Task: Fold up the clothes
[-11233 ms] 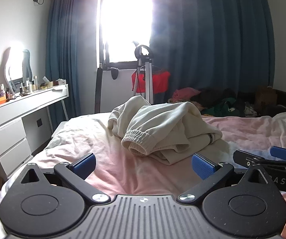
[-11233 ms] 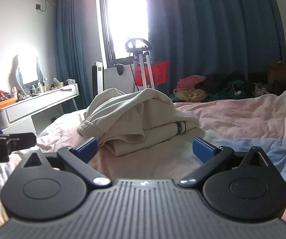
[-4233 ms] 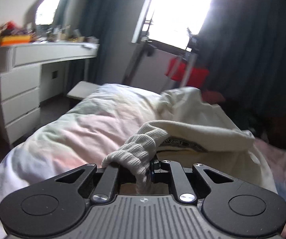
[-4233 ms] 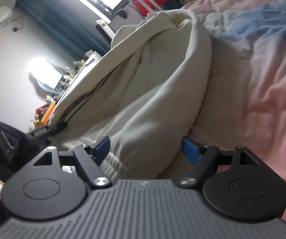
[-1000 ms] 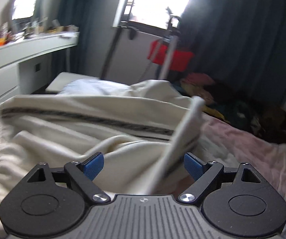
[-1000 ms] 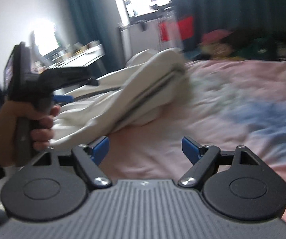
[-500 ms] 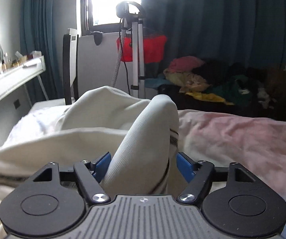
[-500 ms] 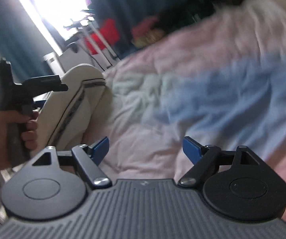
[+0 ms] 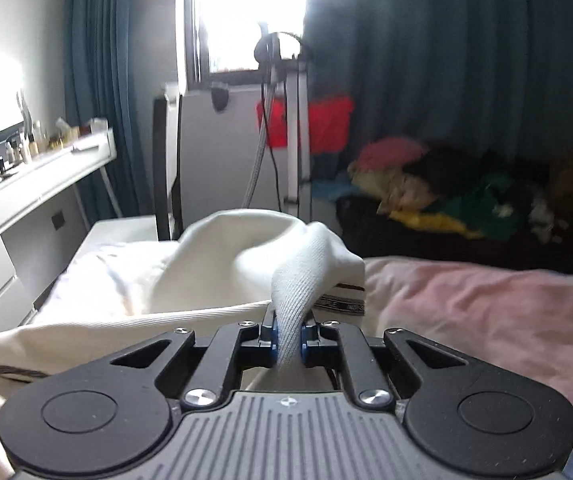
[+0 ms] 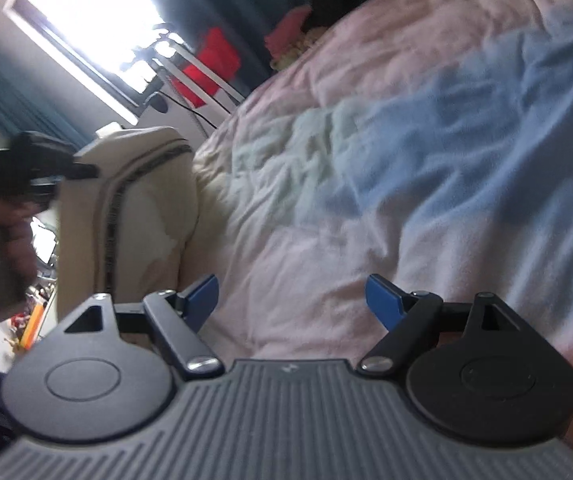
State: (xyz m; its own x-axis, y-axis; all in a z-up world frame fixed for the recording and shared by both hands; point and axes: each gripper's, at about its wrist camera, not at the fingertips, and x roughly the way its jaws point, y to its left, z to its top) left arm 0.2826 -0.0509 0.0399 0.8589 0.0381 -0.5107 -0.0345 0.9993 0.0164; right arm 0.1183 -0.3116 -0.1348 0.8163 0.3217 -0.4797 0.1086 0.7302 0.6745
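A cream sweatshirt (image 9: pixel 222 264) with a dark patterned band lies bunched on the pink and blue bedcover (image 9: pixel 466 312). My left gripper (image 9: pixel 288 338) is shut on a ribbed cuff or hem of the cream sweatshirt, which rises from between its blue pads. In the right wrist view the sweatshirt (image 10: pixel 142 208) hangs lifted at the left, under the left gripper (image 10: pixel 50 168) and the hand holding it. My right gripper (image 10: pixel 292 294) is open and empty, apart from the garment, over the bedcover (image 10: pixel 426 152).
A white dresser (image 9: pixel 18 184) with bottles stands at the left. A garment steamer stand (image 9: pixel 286 120) and a red item (image 9: pixel 318 124) stand by the window. A pile of coloured clothes (image 9: pixel 446 192) lies past the bed under dark curtains.
My left gripper has closed on the ribbed fabric that was between its open jaws half a second ago. My right gripper stays open and has tilted over the bedcover.
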